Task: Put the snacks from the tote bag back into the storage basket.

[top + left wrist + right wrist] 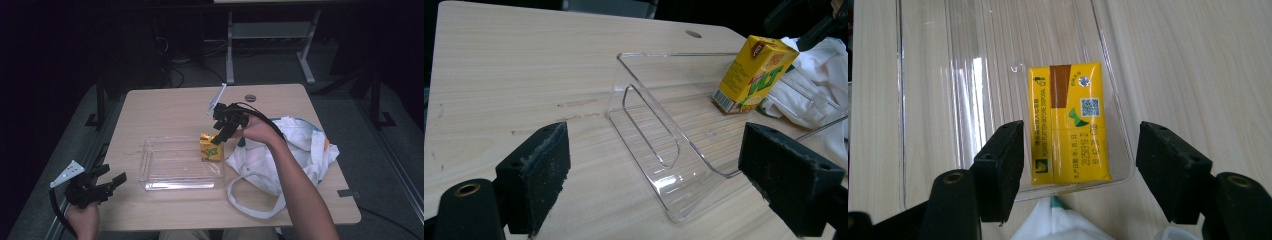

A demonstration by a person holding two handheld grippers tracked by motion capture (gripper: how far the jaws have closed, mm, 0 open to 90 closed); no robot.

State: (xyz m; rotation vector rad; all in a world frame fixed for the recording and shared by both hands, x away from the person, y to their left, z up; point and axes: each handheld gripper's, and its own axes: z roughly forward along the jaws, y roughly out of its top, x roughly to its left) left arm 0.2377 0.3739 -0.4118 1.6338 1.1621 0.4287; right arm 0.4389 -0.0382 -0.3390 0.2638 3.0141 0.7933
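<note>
We hold the right gripper (1075,165) with fingers wide just above the yellow carton (1069,122), which stands in the clear tray (165,172) at its corner nearest the white bag (295,150); if we withdraw crookedly, a finger may clip it and tip it. The left gripper (114,184), fingers also wide and empty, sits apart from the tray; nothing steadies the tray if it slides on the surface (165,110).

R gripper (220,136) tilted down, fingers (998,167) spread wide, nothing between them; R forearm (295,185) stretched forward across the surface, hand (257,129) round the grip. L gripper (112,182) low at near-left edge, roughly level, fingers (536,175) wide apart, empty; L hand (84,217) below it.
</note>
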